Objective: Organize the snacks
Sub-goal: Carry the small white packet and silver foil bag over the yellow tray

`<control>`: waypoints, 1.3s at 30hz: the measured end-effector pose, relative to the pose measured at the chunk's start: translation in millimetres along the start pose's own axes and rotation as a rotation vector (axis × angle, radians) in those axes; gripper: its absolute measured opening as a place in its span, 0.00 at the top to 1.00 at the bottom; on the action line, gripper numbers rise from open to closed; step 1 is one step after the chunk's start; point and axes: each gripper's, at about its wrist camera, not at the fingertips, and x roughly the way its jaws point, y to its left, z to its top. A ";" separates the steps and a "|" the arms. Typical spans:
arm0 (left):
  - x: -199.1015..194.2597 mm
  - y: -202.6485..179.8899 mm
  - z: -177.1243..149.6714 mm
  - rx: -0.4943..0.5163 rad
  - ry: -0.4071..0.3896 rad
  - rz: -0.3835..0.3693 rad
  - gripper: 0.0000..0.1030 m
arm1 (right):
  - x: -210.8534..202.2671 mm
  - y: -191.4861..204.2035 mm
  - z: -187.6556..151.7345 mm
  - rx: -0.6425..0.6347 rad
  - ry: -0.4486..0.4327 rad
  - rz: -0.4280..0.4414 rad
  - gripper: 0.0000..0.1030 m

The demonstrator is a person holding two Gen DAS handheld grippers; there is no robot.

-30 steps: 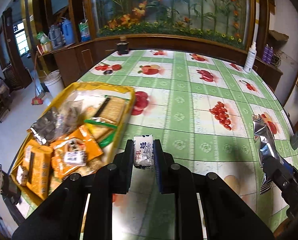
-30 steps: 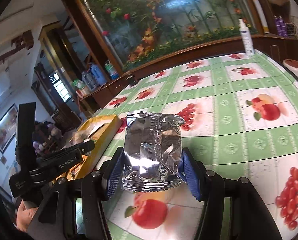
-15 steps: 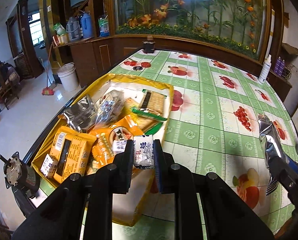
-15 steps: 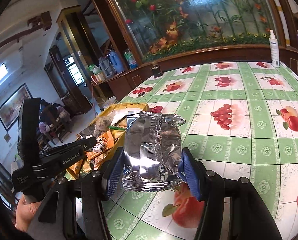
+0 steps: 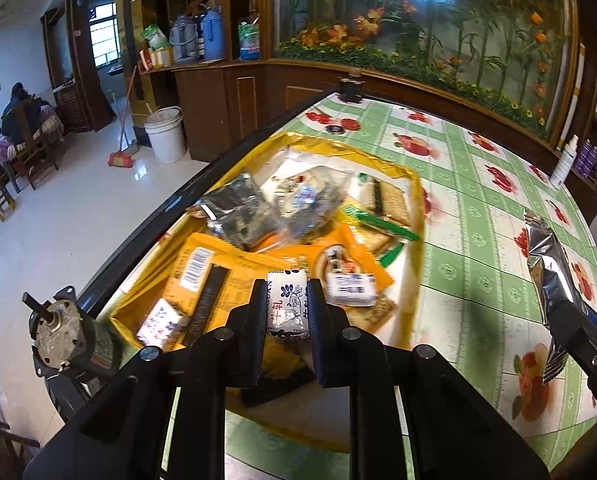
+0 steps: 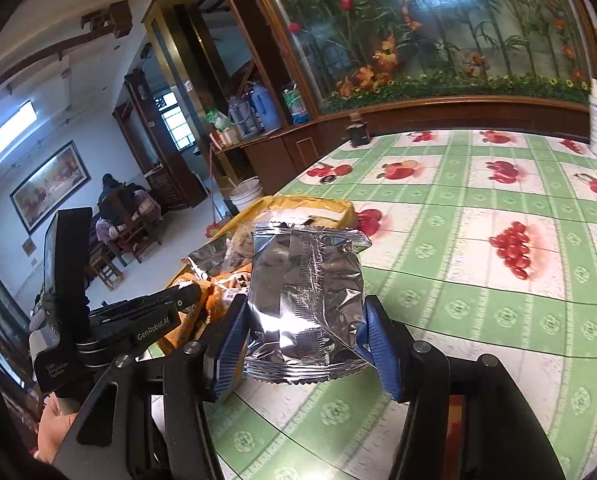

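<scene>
The left gripper [image 5: 287, 307] squeezes a small white candy packet [image 5: 287, 305] with blue flowers, held above the yellow tray [image 5: 412, 178]. The tray is full of crinkly snack bags, orange, silver and clear. The right gripper [image 6: 304, 334] pinches a puffy, shiny silver bag [image 6: 304, 300] between its blue pads [image 6: 378, 346], over the green checked tablecloth [image 6: 478, 280] with fruit pictures, just beside the tray.
</scene>
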 end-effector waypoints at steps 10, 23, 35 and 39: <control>8.8 28.3 0.0 -0.048 0.016 0.021 0.84 | 30.8 25.8 7.3 -0.044 0.032 0.042 0.44; 15.0 36.3 4.7 -0.060 0.020 0.022 0.84 | 74.3 56.0 16.6 -0.087 0.071 0.093 0.44; 26.2 41.4 9.9 -0.058 0.023 0.036 0.84 | 93.8 55.8 29.0 -0.078 0.073 0.086 0.44; 26.9 41.3 10.7 -0.053 0.020 0.038 0.84 | 96.9 54.3 30.1 -0.073 0.074 0.082 0.44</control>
